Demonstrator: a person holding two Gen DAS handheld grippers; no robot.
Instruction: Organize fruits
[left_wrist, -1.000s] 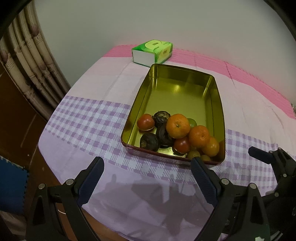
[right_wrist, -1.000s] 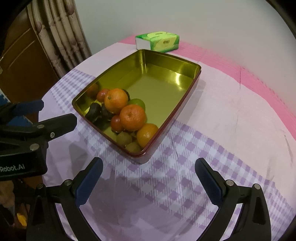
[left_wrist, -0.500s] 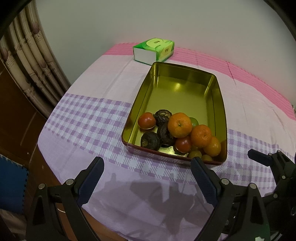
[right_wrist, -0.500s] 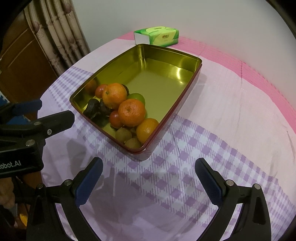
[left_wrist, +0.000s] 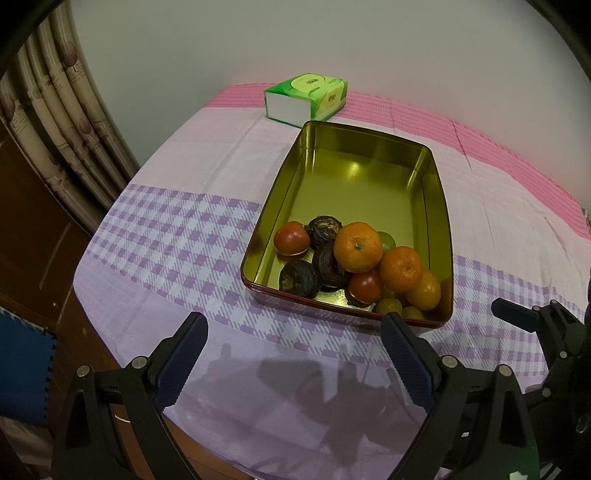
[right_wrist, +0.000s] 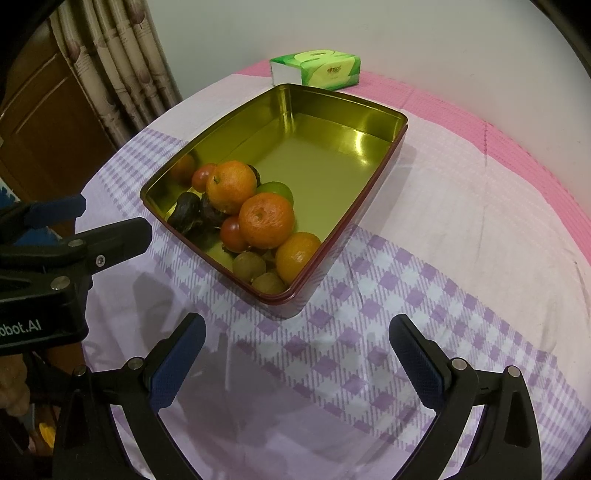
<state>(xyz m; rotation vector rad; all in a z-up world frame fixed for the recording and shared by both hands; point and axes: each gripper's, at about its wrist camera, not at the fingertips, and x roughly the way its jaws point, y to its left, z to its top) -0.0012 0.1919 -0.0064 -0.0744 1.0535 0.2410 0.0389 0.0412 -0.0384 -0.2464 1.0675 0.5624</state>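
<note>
A gold tin tray (left_wrist: 364, 192) with a red outside lies on the cloth, and its far half is bare. Fruit is heaped at its near end: mandarins (left_wrist: 357, 246), tomatoes (left_wrist: 291, 237) and dark brown wrinkled fruits (left_wrist: 299, 278). The right wrist view shows the same heap with kiwis (right_wrist: 249, 265) and a green fruit (right_wrist: 277, 190). My left gripper (left_wrist: 291, 325) hangs open over the cloth, just short of the tray's near wall. My right gripper (right_wrist: 297, 325) is open too, near the tray's (right_wrist: 321, 158) corner. Neither holds anything.
A green tissue pack (left_wrist: 306, 98) sits behind the tray against the wall. The round table's checked purple cloth (left_wrist: 166, 236) drops off at the left, where curtains (left_wrist: 62, 122) and a wooden cabinet stand. Each gripper shows at the other view's side.
</note>
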